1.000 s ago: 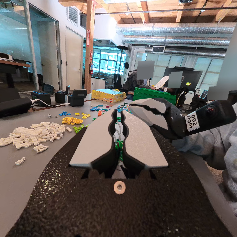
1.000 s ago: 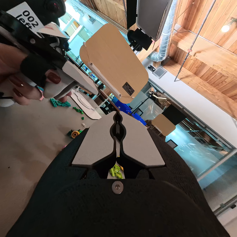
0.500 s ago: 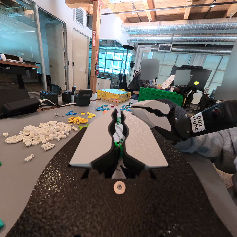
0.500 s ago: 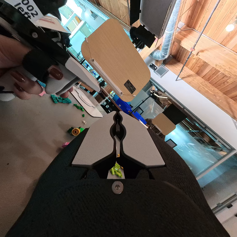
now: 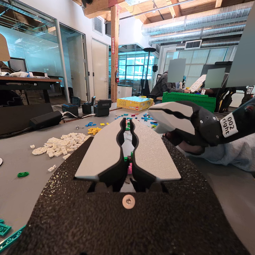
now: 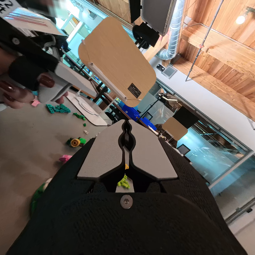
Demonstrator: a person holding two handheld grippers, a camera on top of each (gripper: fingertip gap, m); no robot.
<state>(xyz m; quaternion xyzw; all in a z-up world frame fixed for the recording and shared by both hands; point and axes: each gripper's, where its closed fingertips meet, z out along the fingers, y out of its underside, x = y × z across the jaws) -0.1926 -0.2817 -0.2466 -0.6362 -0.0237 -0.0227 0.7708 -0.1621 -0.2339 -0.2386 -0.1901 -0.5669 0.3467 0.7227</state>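
Left wrist view: the left gripper point(image 5: 128, 119), two matte grey wavy-edged fingers on a rough black speckled body, is hovering over the smooth grey table point(image 5: 20, 158) with only a narrow slit between its tips and nothing gripped, while a heap of flat white bricks point(image 5: 62, 143) is lying to its left, a yellow cardboard box point(image 5: 134, 103) and a green plastic crate point(image 5: 189, 100), contents hidden, are sitting beyond, and the right gripper point(image 5: 149, 109) is hanging closed just beside its tips. Right wrist view: the right gripper point(image 6: 126, 121) is pointing tilted past the table edge with its tips meeting on nothing, teal bricks point(image 6: 58, 108) and a green-and-yellow brick piece point(image 6: 75, 142) are lying on the table, and rounded wooden panels point(image 6: 117, 60) are hanging behind.
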